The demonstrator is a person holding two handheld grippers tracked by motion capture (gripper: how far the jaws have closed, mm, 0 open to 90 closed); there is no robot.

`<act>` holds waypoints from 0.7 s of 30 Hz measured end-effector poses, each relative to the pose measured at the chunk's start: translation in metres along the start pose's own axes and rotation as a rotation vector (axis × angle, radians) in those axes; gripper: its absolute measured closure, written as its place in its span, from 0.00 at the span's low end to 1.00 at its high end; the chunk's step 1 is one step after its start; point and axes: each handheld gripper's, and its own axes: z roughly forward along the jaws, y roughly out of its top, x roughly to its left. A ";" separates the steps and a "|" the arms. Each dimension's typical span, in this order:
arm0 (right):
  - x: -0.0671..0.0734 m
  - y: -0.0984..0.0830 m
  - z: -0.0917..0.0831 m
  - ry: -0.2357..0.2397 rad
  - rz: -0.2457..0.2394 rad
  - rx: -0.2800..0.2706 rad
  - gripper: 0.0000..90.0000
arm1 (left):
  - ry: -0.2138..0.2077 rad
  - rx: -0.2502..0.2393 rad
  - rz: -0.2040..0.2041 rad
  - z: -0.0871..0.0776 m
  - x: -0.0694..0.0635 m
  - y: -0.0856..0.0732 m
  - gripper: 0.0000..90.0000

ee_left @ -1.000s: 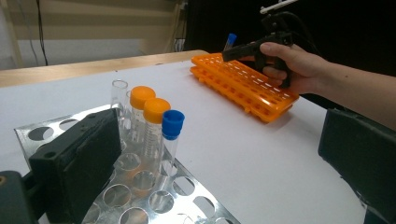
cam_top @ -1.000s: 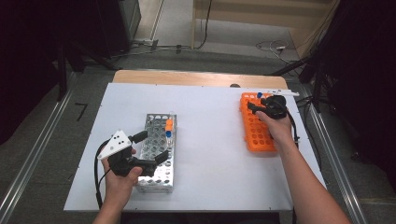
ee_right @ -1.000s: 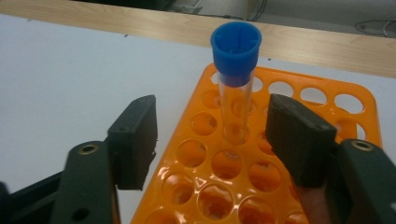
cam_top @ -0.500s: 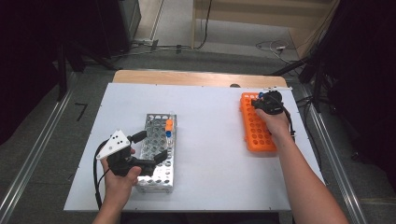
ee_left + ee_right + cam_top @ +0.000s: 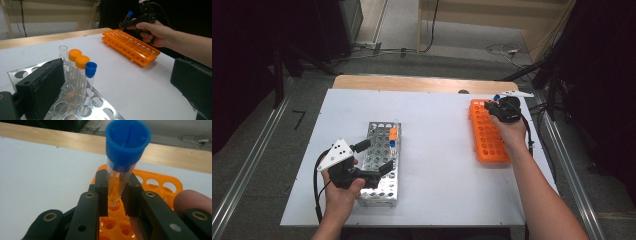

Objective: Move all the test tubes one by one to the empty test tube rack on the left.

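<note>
Right tongs [image 5: 117, 195] have just been closing and now clench a blue-capped tube [image 5: 123, 157] between the pads; the right hand [image 5: 511, 132] has shifted slightly toward the far end of the orange rack [image 5: 487, 132] since the earlier frame. Left hand [image 5: 339, 192] and left tongs [image 5: 374, 157] are unchanged in place.

Tube: gripped on its clear body below the cap, tilted, its lower tip just above or just inside a hole at the far end of the orange rack. Whether the tip rests in the hole cannot be told. In the left gripper view the same tube [image 5: 125, 21] leans over the rack's far corner, held by the right tongs [image 5: 121, 26].

Orange rack: lies flat on the white table [image 5: 437, 150], at its right side, long axis running away from the person. Its visible holes are unfilled.

Left tongs: released, jaws spread wide on either side of the near part of the metal rack [image 5: 379, 187], one jaw at the rack's left edge, the other over its right edge. No pad presses on anything.

Metal rack: left of centre on the table, well apart from the orange rack. It carries two orange-capped tubes [image 5: 78, 65], a second blue-capped tube [image 5: 90, 72] just beside them and an uncapped clear tube [image 5: 63, 53] behind, all upright.
</note>
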 end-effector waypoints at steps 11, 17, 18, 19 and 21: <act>0.033 -0.014 -0.045 0.113 -0.081 -0.043 0.83 | -0.031 0.020 0.041 0.011 -0.014 0.006 0.00; 0.051 -0.031 -0.064 0.176 -0.095 -0.044 0.83 | -0.061 0.028 0.055 0.023 -0.023 0.011 0.00; 0.054 -0.033 -0.068 0.189 -0.096 -0.045 0.83 | -0.068 0.029 0.059 0.025 -0.025 0.013 0.00; 0.057 -0.035 -0.071 0.202 -0.097 -0.046 0.83 | -0.077 0.031 0.065 0.027 -0.027 0.014 0.01; 0.063 -0.039 -0.078 0.228 -0.109 -0.048 0.83 | -0.094 0.028 0.070 0.032 -0.031 0.017 0.02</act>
